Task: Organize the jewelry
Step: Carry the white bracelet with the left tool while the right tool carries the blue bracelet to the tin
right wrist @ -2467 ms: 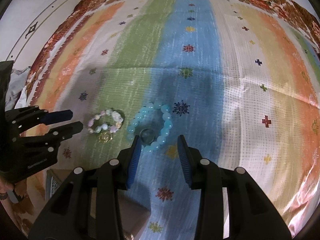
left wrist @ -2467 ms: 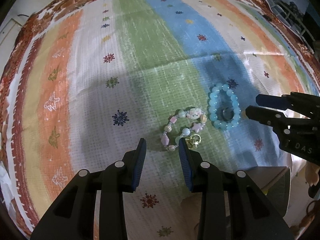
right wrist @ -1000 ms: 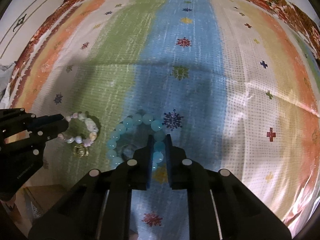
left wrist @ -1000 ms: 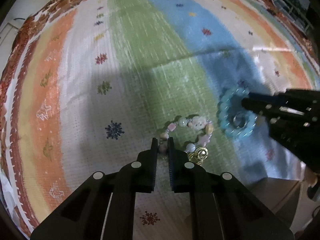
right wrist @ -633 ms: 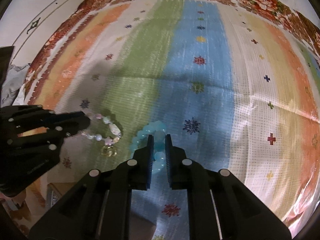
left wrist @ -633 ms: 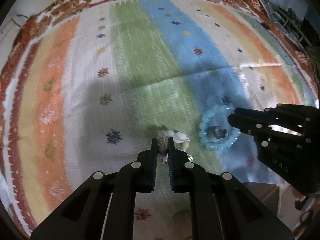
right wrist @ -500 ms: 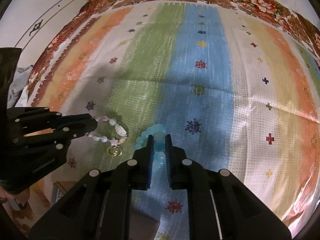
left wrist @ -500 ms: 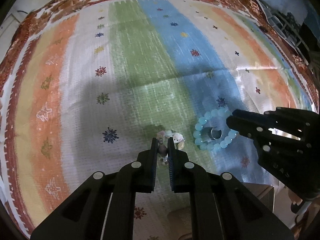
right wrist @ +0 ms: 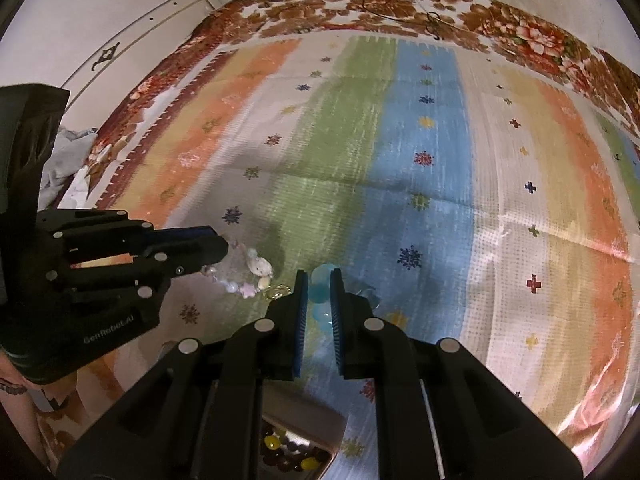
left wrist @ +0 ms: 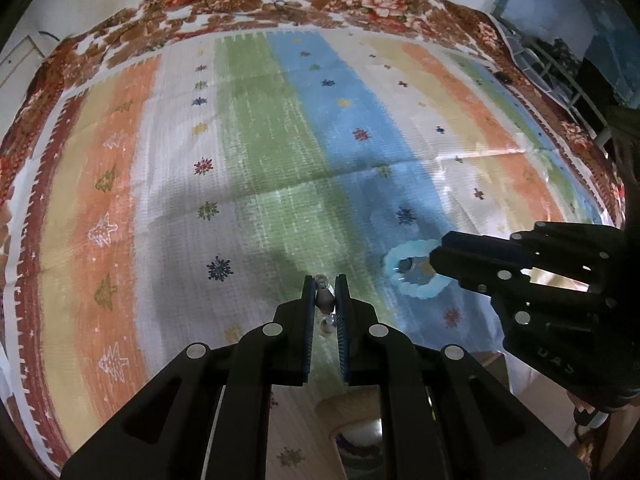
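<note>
Both bracelets have left the striped cloth (left wrist: 248,168) since the earlier frames, each lifted by one gripper. Farthest left, the left gripper (left wrist: 325,294) is clamped narrowly on a single bead of the pastel charm bracelet (right wrist: 252,276), which dangles below the jaws with its gold charm (right wrist: 279,291) hanging lowest. It looks light and limp, strung on thin cord, so it will likely swing and could slip if pinched on a rounded bead; gripping across the strand between beads seems safer. To its right, the right gripper (right wrist: 318,290) is closed tight on one bead of the aqua bead bracelet (left wrist: 414,276), also in the air. Those glossy beads look smooth, hard and slippery, and probably stretchy-strung. Near the bottom edge, a box (right wrist: 296,450) with dark and yellow beads sits below.
</note>
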Tool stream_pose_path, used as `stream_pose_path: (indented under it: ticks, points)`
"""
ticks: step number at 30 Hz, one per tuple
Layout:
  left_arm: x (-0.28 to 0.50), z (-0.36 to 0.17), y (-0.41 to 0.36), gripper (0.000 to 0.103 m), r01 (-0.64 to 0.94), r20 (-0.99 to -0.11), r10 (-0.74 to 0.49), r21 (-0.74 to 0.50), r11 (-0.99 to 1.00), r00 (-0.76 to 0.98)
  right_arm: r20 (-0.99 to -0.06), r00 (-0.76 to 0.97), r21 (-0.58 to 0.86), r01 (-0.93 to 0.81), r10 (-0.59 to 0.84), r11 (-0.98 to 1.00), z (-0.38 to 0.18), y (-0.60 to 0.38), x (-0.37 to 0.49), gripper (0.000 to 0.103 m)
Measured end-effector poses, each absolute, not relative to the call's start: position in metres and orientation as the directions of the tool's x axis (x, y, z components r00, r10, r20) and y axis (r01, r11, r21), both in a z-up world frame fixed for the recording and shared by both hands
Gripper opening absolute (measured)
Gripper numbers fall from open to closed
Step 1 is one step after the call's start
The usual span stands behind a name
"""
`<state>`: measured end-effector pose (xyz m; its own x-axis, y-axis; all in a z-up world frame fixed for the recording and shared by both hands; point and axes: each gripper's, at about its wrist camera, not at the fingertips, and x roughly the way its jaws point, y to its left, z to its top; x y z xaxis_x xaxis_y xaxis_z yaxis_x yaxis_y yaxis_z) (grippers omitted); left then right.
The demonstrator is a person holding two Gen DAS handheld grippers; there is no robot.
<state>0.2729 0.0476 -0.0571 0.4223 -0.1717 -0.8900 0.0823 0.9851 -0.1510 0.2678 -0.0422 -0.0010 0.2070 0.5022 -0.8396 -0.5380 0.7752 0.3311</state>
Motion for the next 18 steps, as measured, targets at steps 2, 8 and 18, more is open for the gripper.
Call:
stream_pose_path:
  ticks: [2,8,18]
  points:
    - [0.267,-0.052,0.044,0.01,0.095,-0.883,-0.177,-0.151,0.984,0.434,-0.833,0.21,0.336,-0.542,0.511,0.77,0.004,-0.045,0.263,0.013]
    - [0.254,-0.044,0.037,0.01,0.119,-0.869,-0.207,-0.171,0.978,0.449,-0.819,0.226,0.341,-0.548,0.528,0.764,0.016,-0.052,0.251,0.013]
    - [0.244,-0.041,0.036,0.01,0.115,-0.861,-0.208,-0.174,0.978,0.464,-0.801,0.256,0.355,-0.524,0.541,0.774,0.026,-0.067,0.237,0.013]
